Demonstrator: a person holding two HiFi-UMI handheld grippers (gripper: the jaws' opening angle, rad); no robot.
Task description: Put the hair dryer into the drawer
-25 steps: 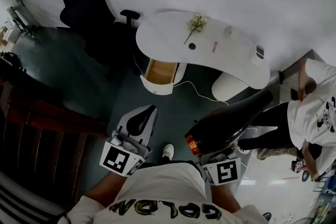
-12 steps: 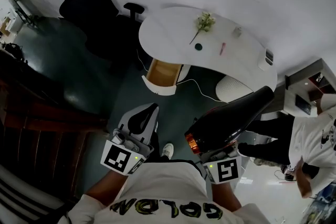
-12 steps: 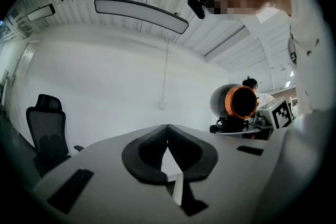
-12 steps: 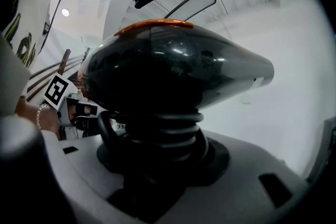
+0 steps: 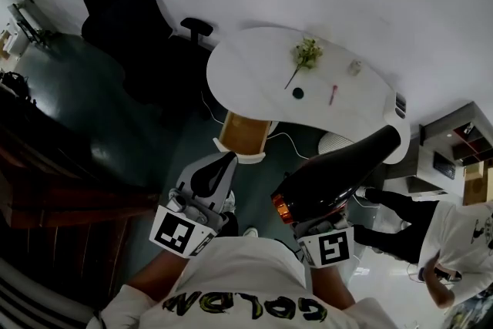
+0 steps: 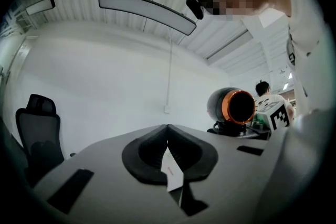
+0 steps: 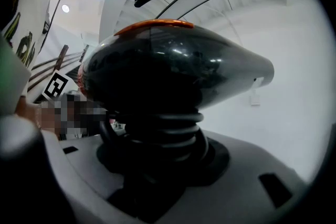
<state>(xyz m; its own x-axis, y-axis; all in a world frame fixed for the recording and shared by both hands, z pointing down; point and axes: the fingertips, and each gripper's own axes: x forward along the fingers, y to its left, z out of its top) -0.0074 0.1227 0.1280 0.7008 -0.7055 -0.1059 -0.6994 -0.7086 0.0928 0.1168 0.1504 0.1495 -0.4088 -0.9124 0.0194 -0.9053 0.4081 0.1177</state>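
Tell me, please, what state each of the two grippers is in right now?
Left gripper: closed, holding nothing.
Right gripper: closed on the handle of the glossy black hair dryer with an orange ring.

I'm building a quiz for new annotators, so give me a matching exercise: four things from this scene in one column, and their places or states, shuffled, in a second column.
Things:
1. hair dryer
2. drawer
3. office chair
4. flower sprig

Places or states:
A. lying on the white table
B. gripped in the right claw
C. pulled open below the table's edge
D. on the floor, left of the table in the head view

Pairs: 1-B, 2-C, 3-D, 4-A
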